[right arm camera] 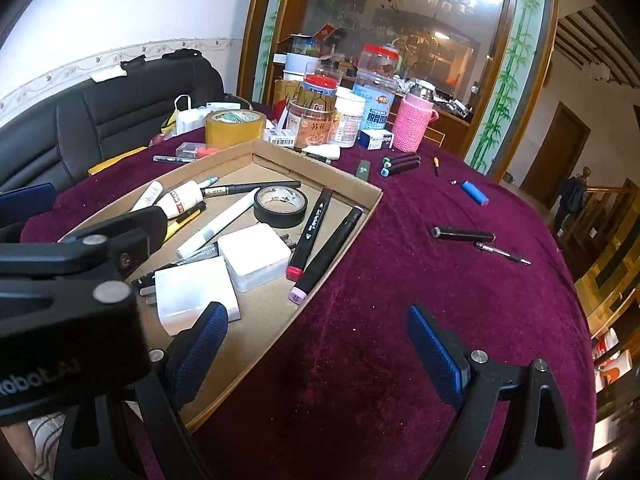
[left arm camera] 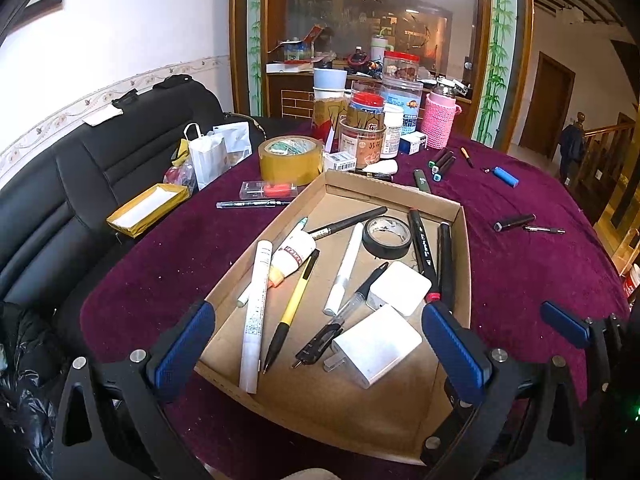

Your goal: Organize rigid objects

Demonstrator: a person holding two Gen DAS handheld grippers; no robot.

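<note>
Left gripper [left arm camera: 316,344] spread wide, empty, hovering over shallow brown cardboard tray [left arm camera: 463,240] holding pens, markers, two white chargers [left arm camera: 376,346], black tape roll [left arm camera: 387,237]. Right gripper [right arm camera: 318,344] equally wide, empty, above maroon-clothed tabletop [right arm camera: 420,280] beside tray; black rectangular tube [right arm camera: 463,234] lies farther out.

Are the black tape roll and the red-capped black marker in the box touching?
Apart. The right wrist view shows a strip of bare cardboard between the black tape roll and the red-capped marker; the left wrist view shows a narrower gap.
</note>
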